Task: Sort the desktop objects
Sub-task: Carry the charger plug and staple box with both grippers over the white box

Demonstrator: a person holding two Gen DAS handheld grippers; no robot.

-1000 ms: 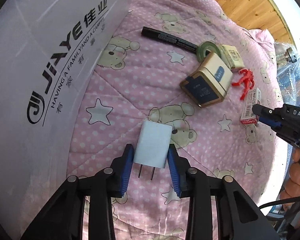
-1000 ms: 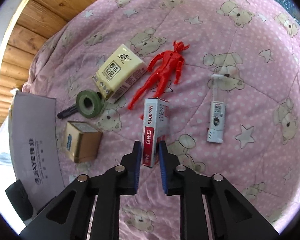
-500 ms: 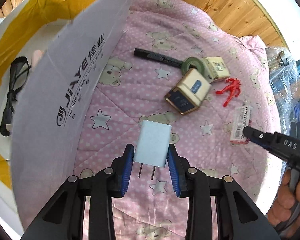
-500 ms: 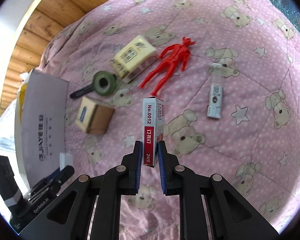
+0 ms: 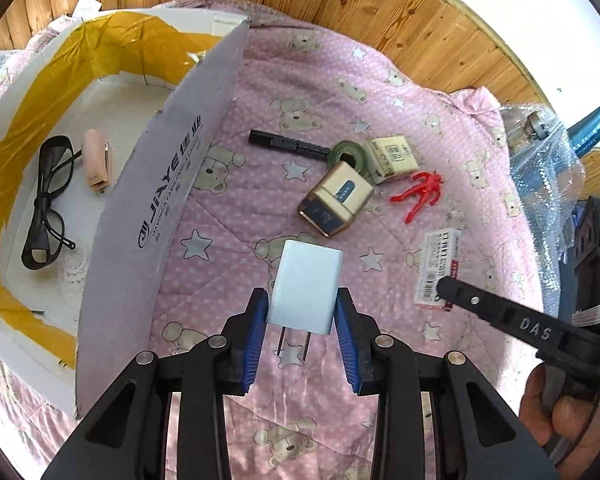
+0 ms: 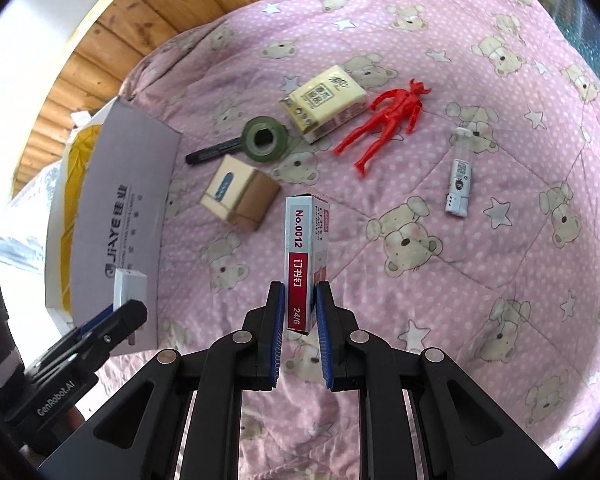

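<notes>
Left wrist view: left gripper (image 5: 303, 312) clamped on white USB charger (image 5: 307, 286), prongs pointing back toward the camera, held clear above the pink bear-print quilt (image 5: 236, 216).
Right wrist view: right gripper (image 6: 299, 312) clamped on staple box (image 6: 303, 256), red/white, "No.0012", "24/6", standing on end between the blue pads, off the quilt.
Box: white cardboard box (image 5: 172, 160) with "JiAYE" print and yellow tape, left of the charger, open top, near flap standing up.
Inside box: black glasses (image 5: 46, 204) and a small pink case (image 5: 96, 158), side by side on the floor of the box.
On quilt: black marker (image 5: 284, 144) with green tape roll (image 5: 346, 158) at its tip; tan/blue small carton (image 5: 334, 204) just beside the roll; tissue pack (image 5: 392, 156) touching the roll's other side; red toy figure (image 5: 420, 194) near the tissue pack.
Lighter: white lighter (image 6: 460, 176), alone, well apart to the right of the red figure.
Hand: person's hand (image 5: 560, 412) on the right gripper's handle, lower-right of left view.
</notes>
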